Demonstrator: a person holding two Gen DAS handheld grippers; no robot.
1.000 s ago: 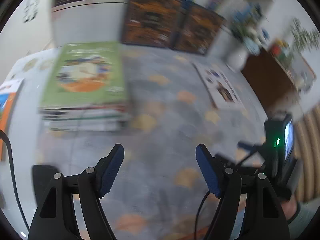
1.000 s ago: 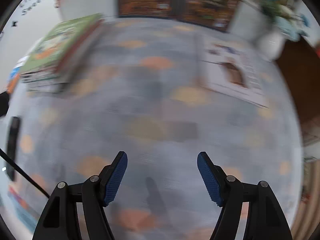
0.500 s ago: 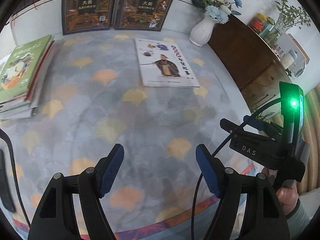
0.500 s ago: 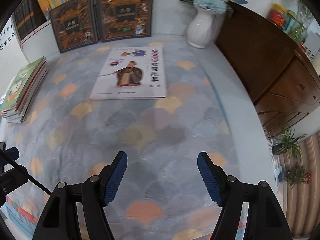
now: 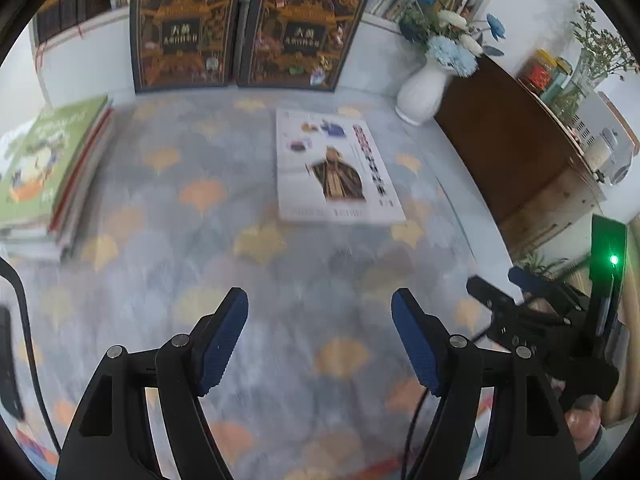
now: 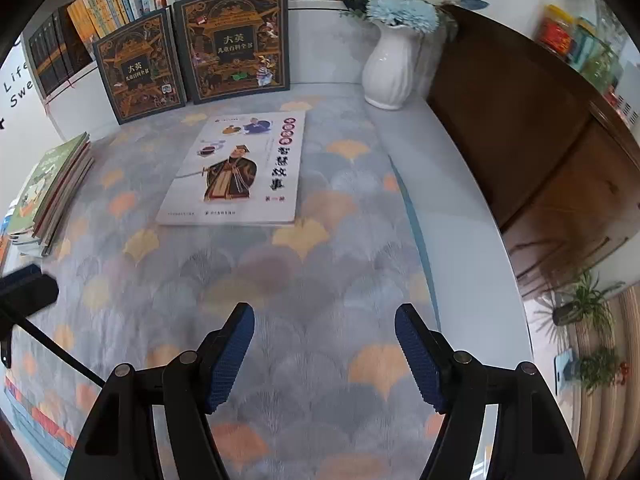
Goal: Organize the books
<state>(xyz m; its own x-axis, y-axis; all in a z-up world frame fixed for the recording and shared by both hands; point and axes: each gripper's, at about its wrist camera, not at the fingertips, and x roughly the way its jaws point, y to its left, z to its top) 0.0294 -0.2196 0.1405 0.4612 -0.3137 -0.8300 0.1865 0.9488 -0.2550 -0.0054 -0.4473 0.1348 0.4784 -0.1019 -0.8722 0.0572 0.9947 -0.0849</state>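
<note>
Two empty, spread jaws on my left gripper (image 5: 320, 340) face the white book (image 5: 334, 168) lying flat on the patterned cloth (image 5: 260, 280), the stack of books (image 5: 48, 176) well to its left. From my right gripper (image 6: 324, 354), equally open and empty, the book looks thin, light and floppy; I'd pinch its near edge, with the white vase (image 6: 390, 68) and the two dark books (image 6: 192, 52) standing clear behind.

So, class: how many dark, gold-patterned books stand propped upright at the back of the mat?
2. The left dark book and the right dark book stand side by side against the white ledge, behind the flat white book. None seem hidden.
</note>
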